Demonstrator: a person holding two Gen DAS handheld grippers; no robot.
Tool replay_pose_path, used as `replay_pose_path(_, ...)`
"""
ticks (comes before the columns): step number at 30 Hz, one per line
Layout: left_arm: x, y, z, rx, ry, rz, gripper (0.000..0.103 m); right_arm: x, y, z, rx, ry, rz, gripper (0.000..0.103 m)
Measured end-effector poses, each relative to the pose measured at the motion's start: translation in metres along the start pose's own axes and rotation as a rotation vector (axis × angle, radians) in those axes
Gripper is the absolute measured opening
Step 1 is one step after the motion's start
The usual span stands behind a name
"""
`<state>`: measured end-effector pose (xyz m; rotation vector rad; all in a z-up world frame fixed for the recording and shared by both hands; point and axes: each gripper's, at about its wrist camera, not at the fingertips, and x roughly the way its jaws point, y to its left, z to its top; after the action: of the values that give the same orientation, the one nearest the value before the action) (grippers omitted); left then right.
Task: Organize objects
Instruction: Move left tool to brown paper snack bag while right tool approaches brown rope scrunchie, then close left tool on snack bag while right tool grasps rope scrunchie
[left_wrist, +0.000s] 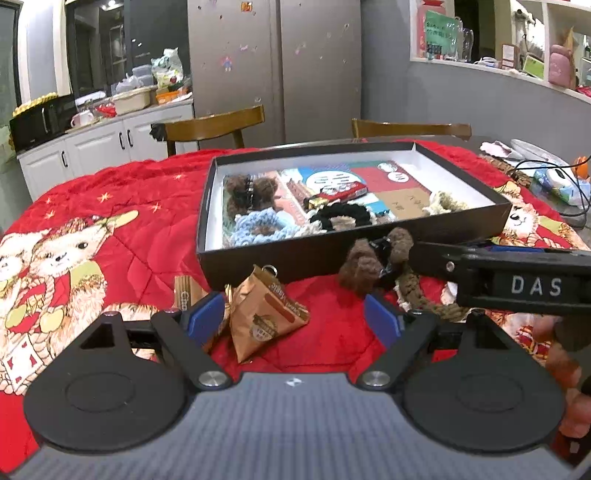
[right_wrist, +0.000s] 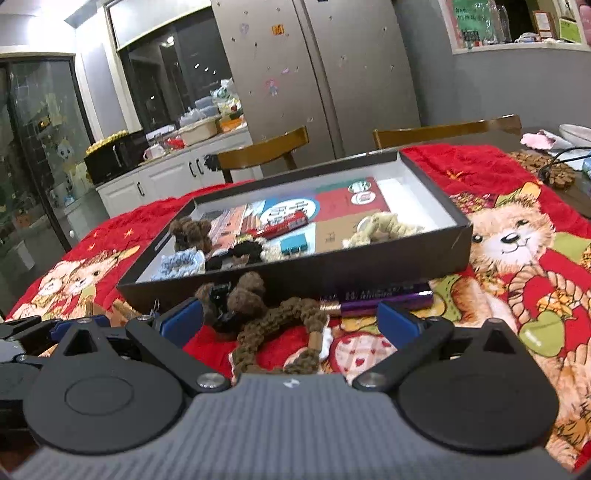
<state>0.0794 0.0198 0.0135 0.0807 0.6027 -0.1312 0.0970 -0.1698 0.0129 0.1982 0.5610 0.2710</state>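
While my left gripper (left_wrist: 293, 319) hangs wide open, the brown triangular packet (left_wrist: 264, 312) lies between its fingers on the red blanket (left_wrist: 147, 221). Further right, my right gripper (right_wrist: 291, 319) gapes over the brown crochet cord (right_wrist: 280, 325), before the black box (right_wrist: 332, 266).

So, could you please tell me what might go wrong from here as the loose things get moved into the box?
1. The left gripper is open around the brown packet; a small pack lies close by and may get nudged.
2. The brown plush clip overlaps the braided cord, so lifting one could drag the other.
3. The box wall stands right behind; a low lift may catch it.
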Motion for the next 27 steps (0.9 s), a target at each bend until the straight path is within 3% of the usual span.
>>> replay_pose_path(11, 0.01, 0.001, -0.005, -0.006, 0.03, 0.02, 0.075, 0.004, 0.005, -0.007, -0.031, 0.031, -0.01, 0.103)
replay_pose_path(18, 0.016, 0.005, -0.006, -0.024, 0.052, 0.044, 0.06, 0.009, 0.002, -0.006, -0.014, 0.062, -0.001, 0.103)
replay_pose_path(27, 0.018, 0.007, -0.009, -0.042, 0.052, 0.041, 0.058, 0.014, 0.004, -0.007, -0.024, 0.072, -0.011, 0.1)
